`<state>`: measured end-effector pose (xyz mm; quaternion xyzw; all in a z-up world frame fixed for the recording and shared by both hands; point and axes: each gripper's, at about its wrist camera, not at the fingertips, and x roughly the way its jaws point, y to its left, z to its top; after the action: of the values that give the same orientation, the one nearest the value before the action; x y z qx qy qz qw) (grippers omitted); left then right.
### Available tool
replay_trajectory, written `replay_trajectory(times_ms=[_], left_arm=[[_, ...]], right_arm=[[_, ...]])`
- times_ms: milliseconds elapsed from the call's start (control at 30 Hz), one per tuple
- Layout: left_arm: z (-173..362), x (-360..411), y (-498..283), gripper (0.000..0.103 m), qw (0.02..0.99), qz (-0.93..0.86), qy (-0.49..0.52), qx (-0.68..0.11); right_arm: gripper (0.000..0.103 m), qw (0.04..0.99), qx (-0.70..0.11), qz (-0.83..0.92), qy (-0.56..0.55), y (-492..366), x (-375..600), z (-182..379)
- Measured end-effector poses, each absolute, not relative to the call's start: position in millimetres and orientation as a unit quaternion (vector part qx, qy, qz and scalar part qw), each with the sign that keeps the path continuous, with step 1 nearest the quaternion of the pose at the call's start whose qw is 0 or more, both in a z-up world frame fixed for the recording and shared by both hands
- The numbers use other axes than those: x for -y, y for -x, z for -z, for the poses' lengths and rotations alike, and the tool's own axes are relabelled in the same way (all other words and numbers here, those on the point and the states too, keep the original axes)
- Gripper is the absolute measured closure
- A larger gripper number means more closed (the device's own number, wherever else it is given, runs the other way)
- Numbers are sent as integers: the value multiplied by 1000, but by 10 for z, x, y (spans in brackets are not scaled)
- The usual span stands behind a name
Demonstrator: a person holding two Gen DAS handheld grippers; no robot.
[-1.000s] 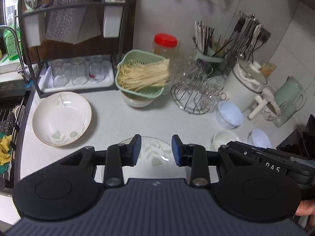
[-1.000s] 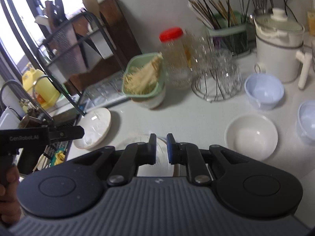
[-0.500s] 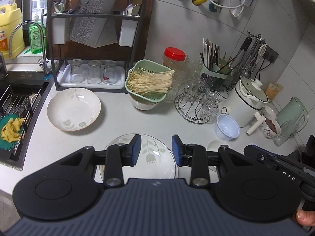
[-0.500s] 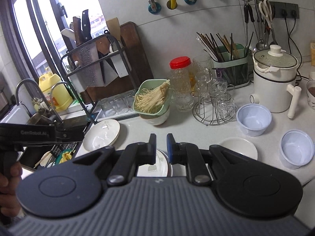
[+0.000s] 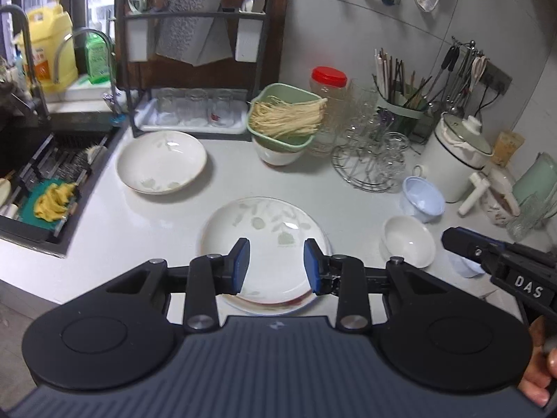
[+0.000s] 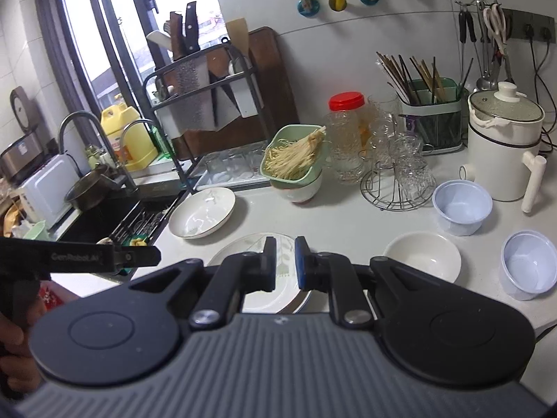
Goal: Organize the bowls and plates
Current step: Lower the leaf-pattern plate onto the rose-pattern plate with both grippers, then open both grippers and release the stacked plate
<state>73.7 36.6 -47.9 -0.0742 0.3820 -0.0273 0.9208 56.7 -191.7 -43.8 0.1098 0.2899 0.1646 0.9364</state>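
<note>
A flat leaf-patterned plate (image 5: 264, 230) lies on the white counter in front of me; it also shows in the right wrist view (image 6: 243, 254). A deep white plate (image 5: 161, 166) sits at the left near the sink, also in the right wrist view (image 6: 202, 212). A small white bowl (image 5: 409, 240) and two pale blue bowls (image 6: 461, 206) (image 6: 527, 269) sit at the right. My left gripper (image 5: 276, 263) is open and empty above the flat plate's near half. My right gripper (image 6: 285, 261) is narrowly open and empty, held above the flat plate's right side.
A green basket of noodles (image 5: 285, 118) sits on a bowl at the back. A wire rack of glasses (image 5: 374, 160), a red-lidded jar (image 5: 329, 85), a white pot (image 5: 461, 155), a dish rack (image 5: 195, 69) and the sink (image 5: 45, 174) surround the counter.
Both grippers have pulled back and risen, so more of the counter and wall shows. Neither gripper's opening has changed. The plates and bowls have not moved.
</note>
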Motion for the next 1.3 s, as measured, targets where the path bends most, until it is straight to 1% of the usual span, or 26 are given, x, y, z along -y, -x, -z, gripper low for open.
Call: replay_trajectory(times_ms=[300, 467, 667, 933, 1000, 1033, 1067, 1100, 1133, 1167, 1233, 1300], left_arm=[[576, -501, -497, 65, 917, 1, 81, -391], [637, -620, -370, 65, 914, -21, 103, -391], [622, -725, -337, 65, 915, -28, 111, -386], [689, -958, -487, 65, 904, -33, 131, -405], [681, -1003, -555, 63, 906, -23, 124, -403], [679, -1029, -588, 62, 907, -22, 120, -403], [677, -1061, -629, 59, 907, -21, 119, -403], [673, -1093, -671, 56, 909, -18, 115, -401], [668, -1134, -713, 53, 911, -18, 109, -398], [664, -1188, -759, 50, 912, -20, 104, -395], [665, -1301, -867, 46, 912, -23, 102, -396], [671, -1416, -1008, 38, 911, -17, 106, -399]], right_arm=[[89, 933, -286, -197, -96, -434, 1730, 506], [89, 929, -287, -216, -86, -446, 1646, 508], [89, 921, -303, -231, -84, -502, 1579, 552], [88, 915, -311, -244, -79, -628, 1437, 554], [81, 917, -312, -238, -76, -684, 1385, 552], [68, 917, -313, -235, -75, -711, 1358, 554], [51, 917, -314, -234, -75, -737, 1331, 553], [42, 918, -314, -230, -75, -766, 1304, 551], [31, 919, -312, -227, -76, -784, 1279, 546], [26, 921, -310, -225, -74, -807, 1254, 541], [25, 922, -311, -218, -70, -862, 1196, 533], [25, 922, -316, -212, -70, -936, 1132, 539]])
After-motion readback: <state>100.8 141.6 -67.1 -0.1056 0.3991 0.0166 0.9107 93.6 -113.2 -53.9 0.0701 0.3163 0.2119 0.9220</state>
